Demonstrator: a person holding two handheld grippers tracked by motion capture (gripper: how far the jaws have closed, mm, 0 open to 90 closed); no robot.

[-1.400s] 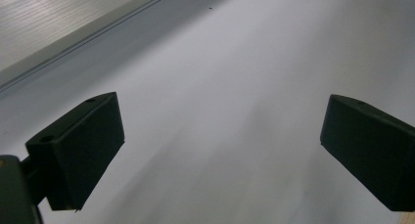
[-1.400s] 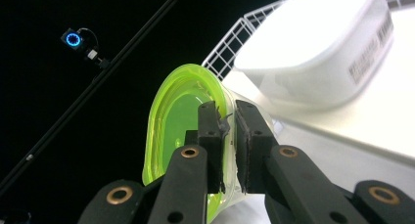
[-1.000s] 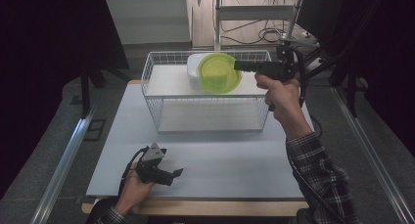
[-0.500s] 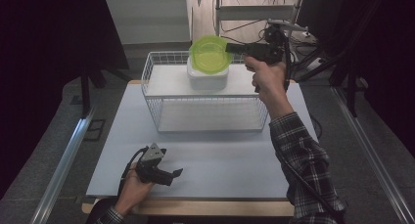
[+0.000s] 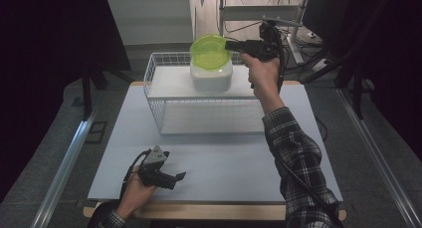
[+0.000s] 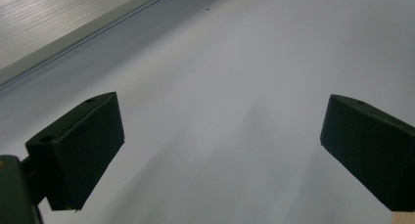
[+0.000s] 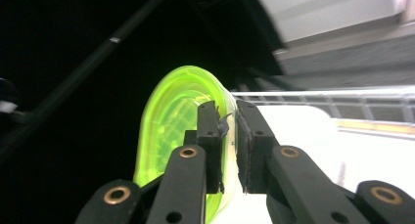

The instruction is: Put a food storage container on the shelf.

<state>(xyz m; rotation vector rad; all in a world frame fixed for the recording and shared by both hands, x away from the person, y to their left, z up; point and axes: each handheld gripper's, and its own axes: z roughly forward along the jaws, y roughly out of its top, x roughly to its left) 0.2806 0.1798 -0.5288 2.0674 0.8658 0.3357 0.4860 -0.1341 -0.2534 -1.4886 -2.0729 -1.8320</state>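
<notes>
Green lid (image 5: 211,53), pinched at its rim by the right gripper (image 5: 230,45), has been lifted off the white box (image 5: 211,76) in the wire basket (image 5: 155,83) and tipped on edge above it, so the box now stands uncovered. Left gripper (image 5: 171,177) rests wide open, empty, on the table (image 5: 239,153).

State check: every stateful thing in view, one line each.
green lid: off the container, tilted, pinched by its rim
white container: uncovered, sitting in the wire basket
right gripper: shut on the lid
left gripper: open, empty, low over the table
</notes>
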